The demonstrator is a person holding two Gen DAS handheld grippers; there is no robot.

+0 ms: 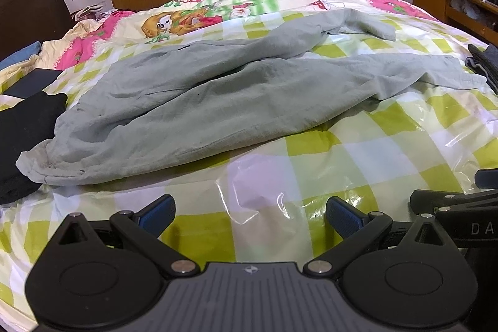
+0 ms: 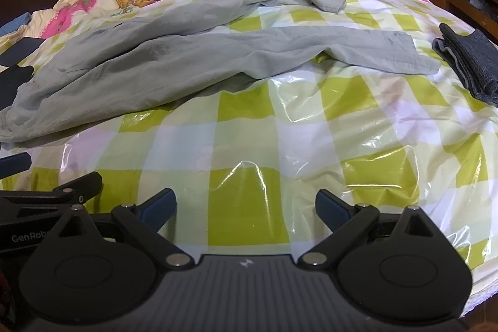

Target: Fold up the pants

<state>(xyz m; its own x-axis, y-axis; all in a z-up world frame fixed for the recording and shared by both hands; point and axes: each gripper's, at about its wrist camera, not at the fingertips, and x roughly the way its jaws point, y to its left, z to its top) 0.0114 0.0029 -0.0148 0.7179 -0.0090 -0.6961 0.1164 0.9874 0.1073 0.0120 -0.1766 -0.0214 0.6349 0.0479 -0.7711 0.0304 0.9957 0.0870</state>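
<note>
Two grippers, my left gripper (image 1: 249, 215) and right gripper (image 2: 246, 209), hover wide open and empty over the checked plastic sheet (image 2: 249, 145). Grey-green pants (image 1: 199, 95) lie unfolded at twelve o'clock, legs spread toward two o'clock.

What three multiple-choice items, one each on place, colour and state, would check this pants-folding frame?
1. Where do the pants lie?
A. on the checked plastic sheet over the bed
B. on the floor
C. in a drawer

2. What colour are the pants?
A. red
B. pale grey-green
C. black

3. How do the left gripper and right gripper stand?
A. both shut on cloth
B. one holds a leg
C. both open, empty

Key: 1 A, pants spread across the sheet; 2 B, pale grey-green in both views; 3 C, wide gaps between the fingers, short of the pants.
</note>
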